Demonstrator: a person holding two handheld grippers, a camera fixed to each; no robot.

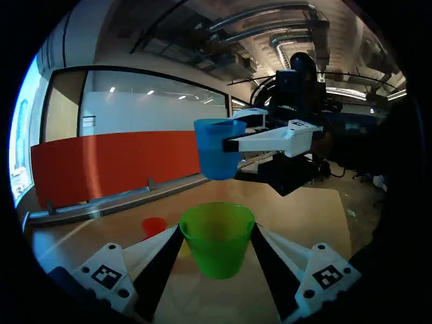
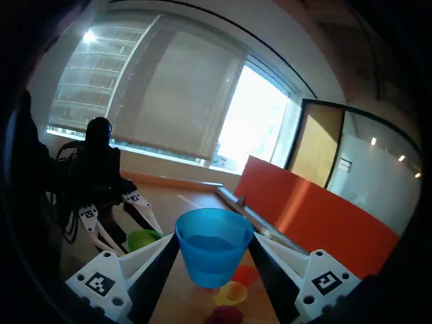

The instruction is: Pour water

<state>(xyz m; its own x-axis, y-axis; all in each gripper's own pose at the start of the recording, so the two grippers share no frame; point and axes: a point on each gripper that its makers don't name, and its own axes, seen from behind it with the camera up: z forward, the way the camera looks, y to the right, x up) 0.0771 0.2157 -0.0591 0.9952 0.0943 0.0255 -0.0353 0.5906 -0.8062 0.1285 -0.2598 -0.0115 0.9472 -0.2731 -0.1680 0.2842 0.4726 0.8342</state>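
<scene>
Jaws of the left hand-held gripper [image 1: 216, 229] clamp a green cup [image 1: 217, 245]. The right hand-held gripper [image 2: 214, 236] clamps a blue cup [image 2: 213, 254], held higher.

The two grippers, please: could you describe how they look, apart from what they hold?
Both the left gripper and the right gripper have long tapering white fingers lined with black on the inside. Each finger carries a square black-and-white marker and small round holes near its base.
</scene>
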